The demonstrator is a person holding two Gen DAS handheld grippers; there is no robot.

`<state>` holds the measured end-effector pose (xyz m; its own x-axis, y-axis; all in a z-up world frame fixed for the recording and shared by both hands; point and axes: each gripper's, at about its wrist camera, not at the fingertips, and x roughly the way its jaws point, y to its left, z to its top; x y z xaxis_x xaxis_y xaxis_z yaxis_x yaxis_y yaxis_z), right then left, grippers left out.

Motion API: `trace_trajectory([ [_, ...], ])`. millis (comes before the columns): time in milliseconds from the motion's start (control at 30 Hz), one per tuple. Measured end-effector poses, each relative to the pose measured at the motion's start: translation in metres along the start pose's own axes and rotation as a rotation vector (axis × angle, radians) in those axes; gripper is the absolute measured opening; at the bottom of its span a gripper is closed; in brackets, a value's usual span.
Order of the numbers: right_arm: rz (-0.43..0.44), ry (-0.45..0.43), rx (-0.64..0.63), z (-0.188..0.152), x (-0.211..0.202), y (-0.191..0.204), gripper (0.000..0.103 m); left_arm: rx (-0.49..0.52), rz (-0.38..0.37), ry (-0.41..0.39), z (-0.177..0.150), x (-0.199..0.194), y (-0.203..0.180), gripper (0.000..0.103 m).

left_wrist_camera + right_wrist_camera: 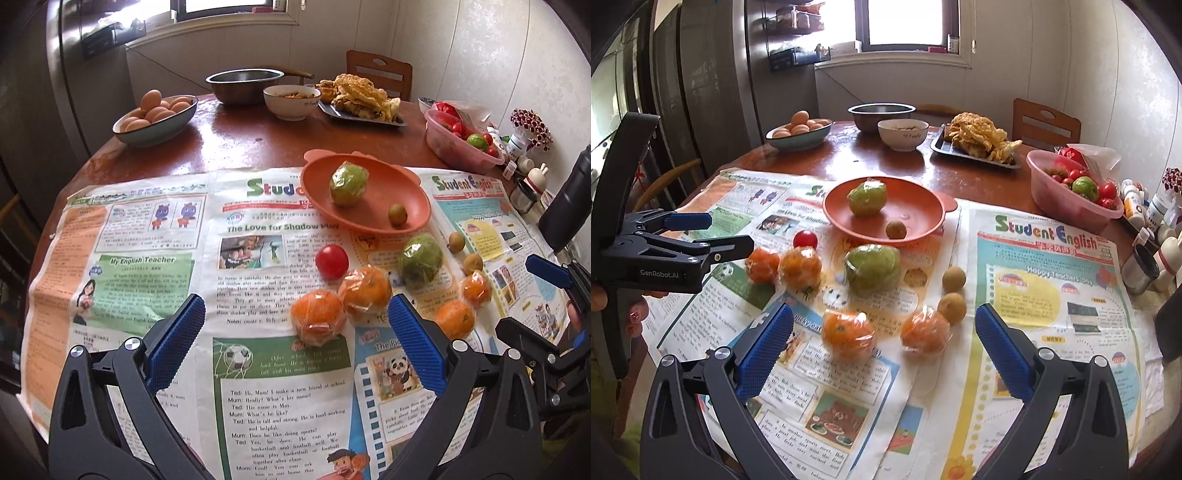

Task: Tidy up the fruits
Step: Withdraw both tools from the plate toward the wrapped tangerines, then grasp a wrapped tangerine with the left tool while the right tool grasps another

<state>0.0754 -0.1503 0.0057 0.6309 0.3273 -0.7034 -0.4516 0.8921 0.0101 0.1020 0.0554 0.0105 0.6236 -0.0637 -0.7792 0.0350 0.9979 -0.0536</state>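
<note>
An orange plate [388,184] [916,206] on the newspaper holds a wrapped green fruit [348,184] [867,199] and a small brown longan [397,214] [896,229]. In front of it lie a second wrapped green fruit [421,260] [872,269], a red tomato [331,260] [805,239], several wrapped oranges [319,319] [848,334] and two longans [456,242] [952,308]. My left gripper [295,301] [727,230] is open above the nearest orange, touching nothing. My right gripper [884,310] [535,299] is open wide over two oranges, also empty.
Newspaper [147,240] covers the near half of the round wooden table. Behind stand a bowl of eggs [155,114], a steel bowl [243,85], a white bowl [291,99], a tray of fried food [362,99] and a pink basket of tomatoes [1071,199]. Small bottles [1137,206] crowd the right edge.
</note>
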Motion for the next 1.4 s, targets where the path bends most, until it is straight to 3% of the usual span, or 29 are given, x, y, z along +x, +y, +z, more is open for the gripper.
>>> trace_trajectory([
  [767, 0.057, 0.074, 0.017, -0.029, 0.026, 0.015, 0.097, 0.018, -0.03, 0.069, -0.025, 0.024, 0.004, 0.093],
  [833, 0.066, 0.076, 0.013, -0.029, 0.029, 0.016, 0.093, 0.024, -0.034, 0.076, -0.025, 0.027, 0.003, 0.089],
  [900, 0.063, 0.083, 0.01, -0.028, 0.032, 0.017, 0.073, 0.03, -0.047, 0.082, -0.025, 0.03, 0.002, 0.085],
  [967, 0.069, 0.094, 0.003, -0.028, 0.037, 0.018, 0.072, 0.035, -0.054, 0.083, -0.024, 0.033, 0.001, 0.082],
  [1200, 0.062, 0.111, -0.022, -0.026, 0.052, 0.023, 0.051, 0.038, -0.075, 0.084, -0.019, 0.04, 0.0, 0.067],
  [1400, 0.05, 0.107, -0.047, -0.024, 0.058, 0.024, 0.043, 0.038, -0.091, 0.087, -0.015, 0.044, 0.001, 0.059],
])
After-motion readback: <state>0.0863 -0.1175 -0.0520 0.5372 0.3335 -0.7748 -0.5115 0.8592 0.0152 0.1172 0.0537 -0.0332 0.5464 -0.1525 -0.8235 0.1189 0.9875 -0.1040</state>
